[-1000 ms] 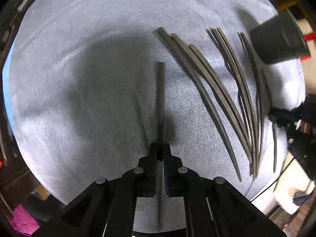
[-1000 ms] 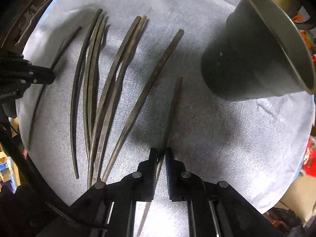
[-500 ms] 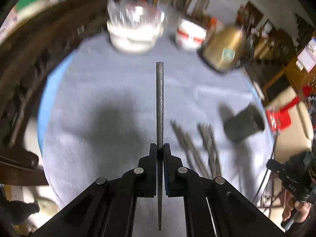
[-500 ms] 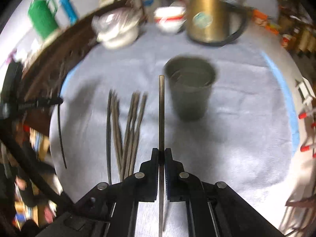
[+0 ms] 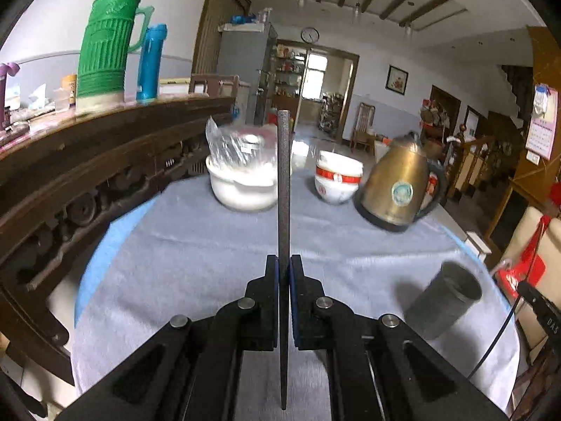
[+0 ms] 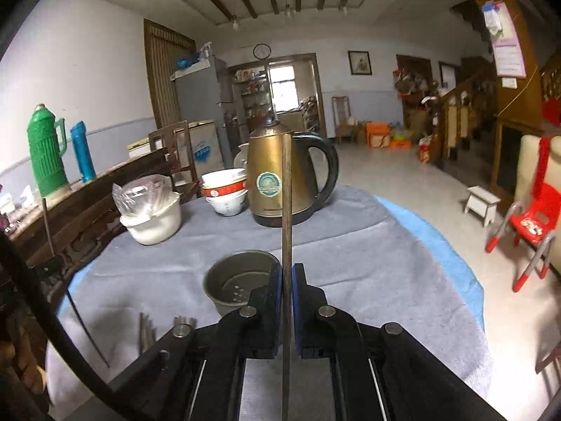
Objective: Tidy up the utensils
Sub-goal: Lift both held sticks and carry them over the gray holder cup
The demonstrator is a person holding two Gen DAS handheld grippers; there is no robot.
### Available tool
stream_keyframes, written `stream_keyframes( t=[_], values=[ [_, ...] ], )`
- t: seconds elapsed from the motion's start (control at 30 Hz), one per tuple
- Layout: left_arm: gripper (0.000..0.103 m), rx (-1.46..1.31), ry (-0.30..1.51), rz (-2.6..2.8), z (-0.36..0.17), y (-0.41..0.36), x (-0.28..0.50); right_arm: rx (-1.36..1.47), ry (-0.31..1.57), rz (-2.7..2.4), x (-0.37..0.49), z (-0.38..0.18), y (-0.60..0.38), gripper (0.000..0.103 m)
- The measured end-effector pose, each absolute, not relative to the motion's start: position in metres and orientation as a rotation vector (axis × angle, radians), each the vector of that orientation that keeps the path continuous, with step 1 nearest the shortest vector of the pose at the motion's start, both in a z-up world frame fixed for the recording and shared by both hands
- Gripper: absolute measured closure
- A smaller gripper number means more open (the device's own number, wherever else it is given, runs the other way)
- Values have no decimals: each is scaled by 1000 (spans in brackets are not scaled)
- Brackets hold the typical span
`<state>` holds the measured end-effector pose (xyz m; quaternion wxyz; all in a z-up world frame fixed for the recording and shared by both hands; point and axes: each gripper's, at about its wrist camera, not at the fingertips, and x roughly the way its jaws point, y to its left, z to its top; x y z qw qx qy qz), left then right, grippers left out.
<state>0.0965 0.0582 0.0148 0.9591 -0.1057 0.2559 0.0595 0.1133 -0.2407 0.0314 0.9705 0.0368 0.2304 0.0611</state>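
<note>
A large living room with a beamed ceiling, a wall clock and a fridge lies behind a round table (image 6: 368,245) under a grey cloth, on which stand a brass kettle (image 6: 277,179), a stack of bowls (image 6: 226,189), a white pot (image 6: 154,221) and a grey metal cup (image 6: 238,280). The left gripper (image 5: 284,270) is clamped tight on a dark chopstick (image 5: 283,182) that stands upright between its pads above the cloth, with the cup off to its right. The right gripper (image 6: 287,277) is likewise closed on a brownish chopstick (image 6: 286,203) held upright just beside the cup, with more loose chopsticks (image 6: 147,329) on the cloth at lower left.
</note>
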Motion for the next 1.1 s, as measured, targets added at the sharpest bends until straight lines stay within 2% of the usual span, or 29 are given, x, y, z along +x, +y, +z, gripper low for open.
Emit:
stream_keyframes(
  t=[0.37,0.7,1.1],
  values=[
    [96,-208,486,78,26,67,28,56,433,126,52,33,-250,97],
    [96,-311,501,55,32,81,20,166,450,132,50,37,-272,97],
    [96,-502,429,-185,104,62,48,289,270,186,54,111,-290,97]
  ],
)
